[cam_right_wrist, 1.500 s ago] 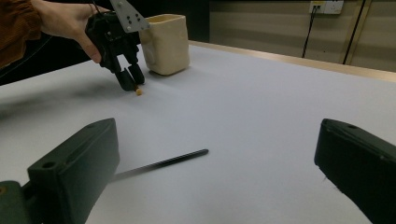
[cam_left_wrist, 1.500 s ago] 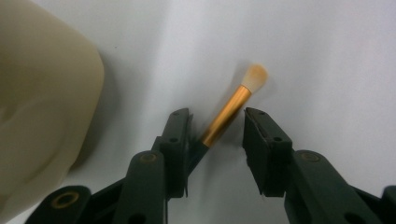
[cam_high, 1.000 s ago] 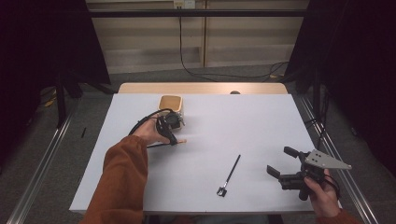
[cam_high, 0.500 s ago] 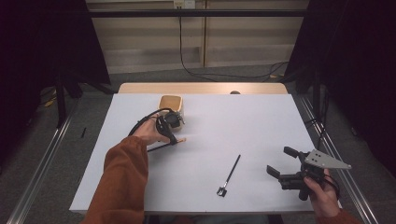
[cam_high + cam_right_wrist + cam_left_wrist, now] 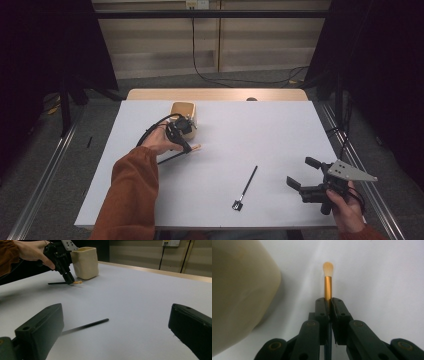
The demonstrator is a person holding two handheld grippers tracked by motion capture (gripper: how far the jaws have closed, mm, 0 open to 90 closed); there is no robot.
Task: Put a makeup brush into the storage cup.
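Note:
My left gripper (image 5: 186,145) is shut on a thin brush (image 5: 196,147) with a gold ferrule (image 5: 327,287) and a pale tip, held low over the white table just in front of a cream cup (image 5: 183,112). In the left gripper view the jaws (image 5: 328,302) pinch the handle just behind the ferrule, with the cup (image 5: 239,297) at the left. A second, black brush (image 5: 246,186) lies flat on the table near the front. My right gripper (image 5: 302,172) stands open at the front right, apart from it. In the right gripper view the black brush (image 5: 86,325) lies ahead of the wide jaws.
The white table (image 5: 280,135) has a wooden strip along its far edge. Cables run across the floor behind it, and metal rails flank both sides. A person's orange sleeve (image 5: 130,195) reaches in from the front left.

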